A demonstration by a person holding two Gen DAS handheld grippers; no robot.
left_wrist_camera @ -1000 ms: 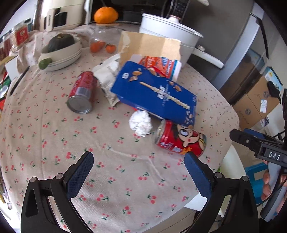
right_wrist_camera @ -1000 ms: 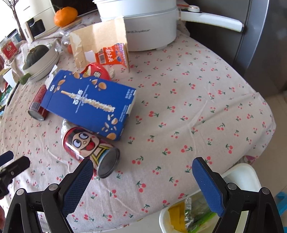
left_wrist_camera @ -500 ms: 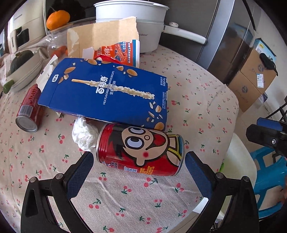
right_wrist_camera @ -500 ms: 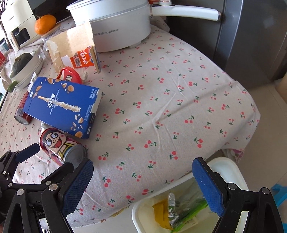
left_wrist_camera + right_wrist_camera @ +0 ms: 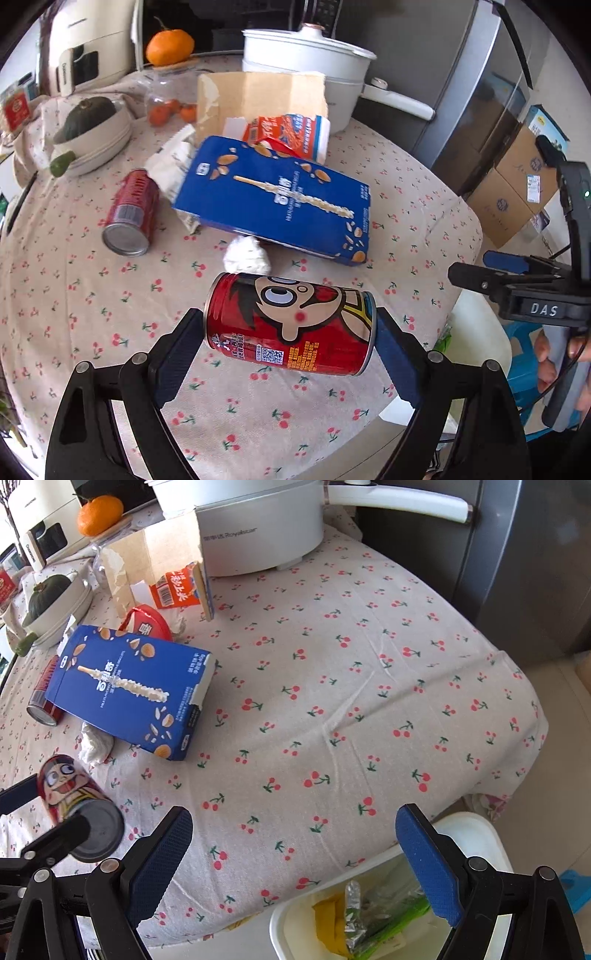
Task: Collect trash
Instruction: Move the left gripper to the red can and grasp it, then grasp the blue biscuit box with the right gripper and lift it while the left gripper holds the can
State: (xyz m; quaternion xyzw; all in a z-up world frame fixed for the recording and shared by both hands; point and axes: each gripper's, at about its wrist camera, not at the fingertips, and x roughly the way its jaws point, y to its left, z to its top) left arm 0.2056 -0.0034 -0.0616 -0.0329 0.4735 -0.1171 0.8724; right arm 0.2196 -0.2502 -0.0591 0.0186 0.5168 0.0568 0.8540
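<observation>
My left claw (image 5: 290,328) is closing end to end on the red cartoon can (image 5: 291,325), which lies sideways between my two blue pads; each pad sits against one end of it, and the can looks raised just clear of the tabletop (image 5: 92,295). Just beyond the can lies a crumpled white tissue (image 5: 246,254), and past that the blue biscuit box (image 5: 280,199). Further off, to the left of the claw, a second red can (image 5: 131,212) lies on its side. Behind the box stand a torn cardboard carton (image 5: 258,99) and an orange-and-white snack packet (image 5: 291,134).

My right claw (image 5: 293,853) is spread wide with nothing between its pads. It hangs over the near edge of the cherry-print cloth. Below its right pad sits the white trash bin (image 5: 476,834), holding wrappers and green scraps. The left claw and its can show at the right claw's left.
</observation>
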